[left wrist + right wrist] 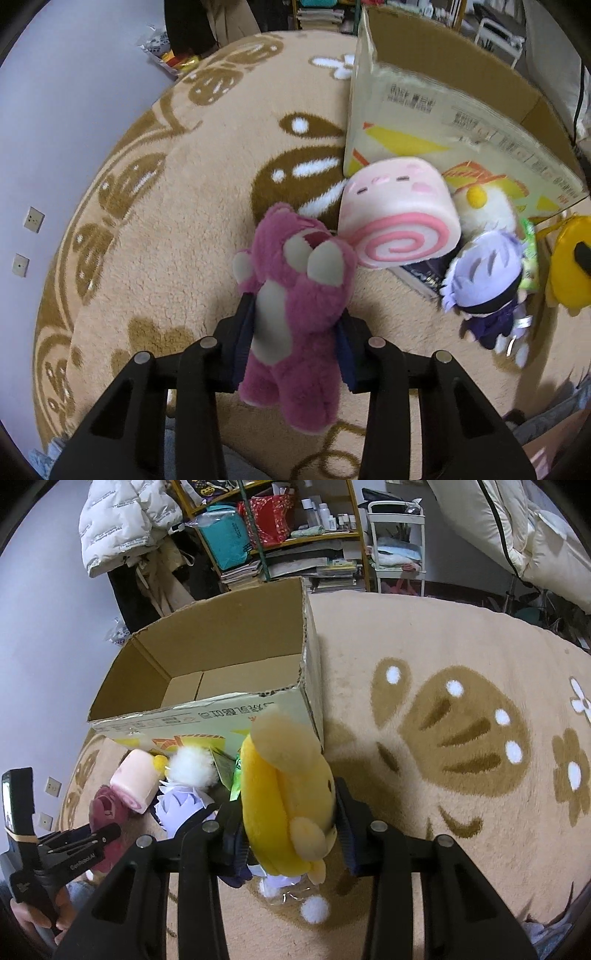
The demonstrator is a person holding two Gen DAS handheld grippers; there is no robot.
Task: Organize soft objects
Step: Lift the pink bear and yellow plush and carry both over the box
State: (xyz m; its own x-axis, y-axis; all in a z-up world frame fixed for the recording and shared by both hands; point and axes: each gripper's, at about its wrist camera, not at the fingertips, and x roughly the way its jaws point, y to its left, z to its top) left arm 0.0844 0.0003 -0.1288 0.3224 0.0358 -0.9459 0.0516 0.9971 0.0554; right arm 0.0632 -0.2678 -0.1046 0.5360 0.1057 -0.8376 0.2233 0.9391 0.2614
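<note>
My left gripper [295,325] is shut on a magenta plush bear [295,306] and holds it above the rug. My right gripper [290,823] is shut on a yellow plush [284,790], also seen at the left wrist view's right edge [569,266]. An open cardboard box [207,653] stands on the rug, empty inside; it also shows in the left wrist view [436,110]. In front of it lie a pink swirl-roll plush [399,218], a purple-haired doll [484,280] and a white fluffy plush [484,210].
A round beige rug [443,657] with brown patterns covers the floor. Shelves [280,528] with bags and books, a white cart [399,554] and a hanging white jacket [125,517] stand behind the box. A green packet [530,254] lies by the doll.
</note>
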